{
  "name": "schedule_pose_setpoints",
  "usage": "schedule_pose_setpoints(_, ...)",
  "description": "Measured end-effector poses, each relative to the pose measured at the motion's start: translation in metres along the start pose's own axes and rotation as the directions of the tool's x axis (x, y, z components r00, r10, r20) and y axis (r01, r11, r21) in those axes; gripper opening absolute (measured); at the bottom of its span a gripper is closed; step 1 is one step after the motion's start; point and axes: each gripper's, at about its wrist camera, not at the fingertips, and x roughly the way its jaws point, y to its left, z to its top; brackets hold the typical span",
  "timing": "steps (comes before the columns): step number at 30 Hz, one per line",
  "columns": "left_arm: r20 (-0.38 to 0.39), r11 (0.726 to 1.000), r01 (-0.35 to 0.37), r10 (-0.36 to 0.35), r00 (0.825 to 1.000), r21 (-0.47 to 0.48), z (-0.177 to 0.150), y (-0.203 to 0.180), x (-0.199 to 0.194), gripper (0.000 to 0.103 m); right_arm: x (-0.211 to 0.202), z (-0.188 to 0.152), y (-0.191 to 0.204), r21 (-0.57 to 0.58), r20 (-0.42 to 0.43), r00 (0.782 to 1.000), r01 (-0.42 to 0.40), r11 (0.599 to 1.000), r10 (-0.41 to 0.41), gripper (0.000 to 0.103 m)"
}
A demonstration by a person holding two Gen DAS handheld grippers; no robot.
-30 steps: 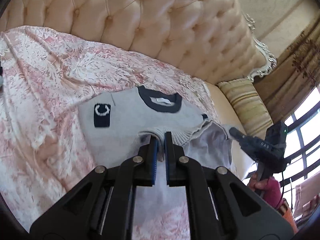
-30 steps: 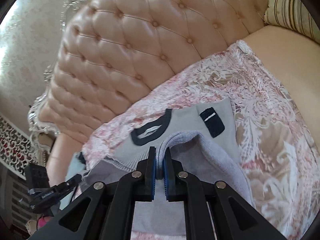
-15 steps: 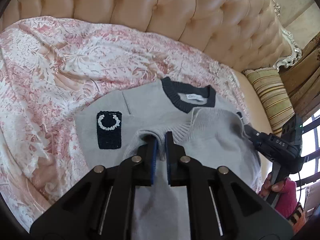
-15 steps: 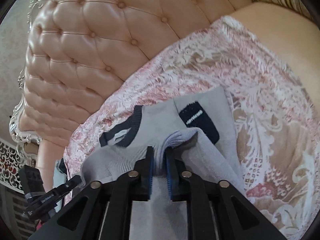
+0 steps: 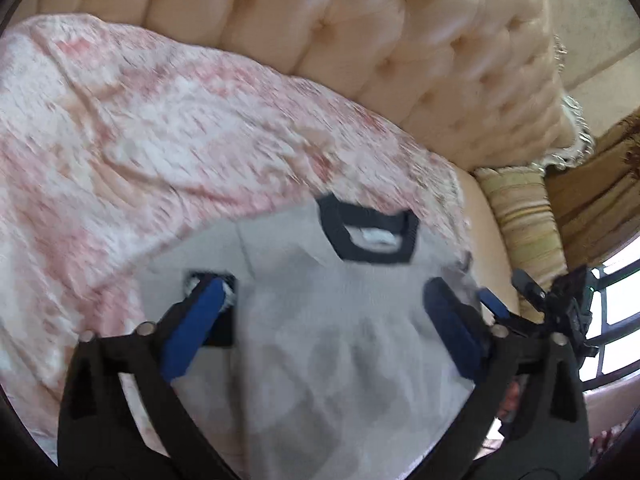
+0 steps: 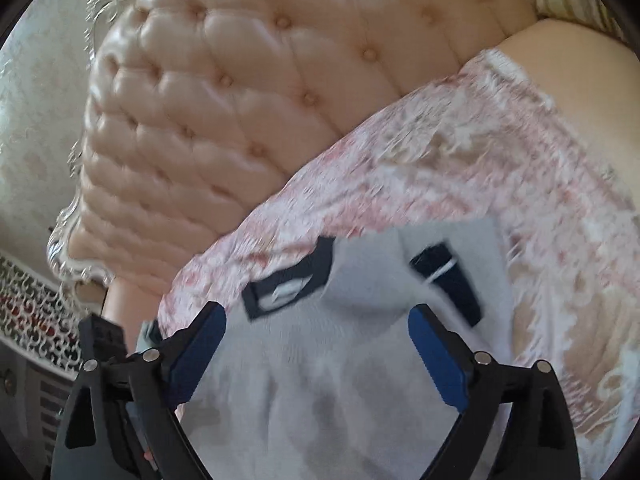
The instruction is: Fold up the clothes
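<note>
A grey sweater [image 5: 320, 360] with a dark collar [image 5: 368, 236] lies on the bed, its lower half folded up over its chest. A dark patch [image 5: 224, 332] shows beside my left finger. My left gripper [image 5: 324, 292] hovers over the fold with its jaws opening wide; cloth lies below them and no pad presses it. In the right wrist view the same sweater [image 6: 340, 380], collar [image 6: 288, 288] and patch [image 6: 452, 280] show. My right gripper [image 6: 318, 316] is likewise opening over the fold, gripping nothing. Each gripper appears at the edge of the other's view.
A pink floral bedspread [image 5: 160, 140] covers the bed under the sweater. A tufted cream headboard [image 5: 380, 40] rises behind. A striped pillow [image 5: 520, 216] lies at the right, with a curtain and window [image 5: 616, 308] beyond.
Both grippers held the sweater's hem shut between their pads and carried it toward the collar. Now both have let go and stand wide open, and the hem lies on the chest.
</note>
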Motion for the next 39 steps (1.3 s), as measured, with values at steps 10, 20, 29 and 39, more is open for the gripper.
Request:
schedule_pose_setpoints(10,0.106,0.935,-0.046,0.010,0.994,0.353,-0.085,-0.046,-0.069,0.101,-0.091,-0.064,-0.026,-0.170,0.147,0.961,0.256,0.952,-0.232,0.094)
schedule_pose_setpoints(20,0.012,0.755,-0.130,0.160,0.987,0.642,-0.233,-0.065,-0.012,0.101,-0.083,-0.174,-0.030,-0.436,0.111,0.873,0.472,0.766,-0.475,0.094)
schedule_pose_setpoints(29,-0.002,0.754,-0.151,0.197,0.980,0.639,-0.249,-0.061,-0.018,0.101,-0.085,-0.180,-0.044,-0.449,0.016,0.847,0.481,0.753,-0.531,0.103)
schedule_pose_setpoints(39,0.054,0.874,-0.013,-0.016,0.998,0.487,-0.203,-0.056,-0.085,0.102,-0.142,-0.145,-0.029,-0.384,0.088,0.903,0.420,0.822,-0.420,0.103)
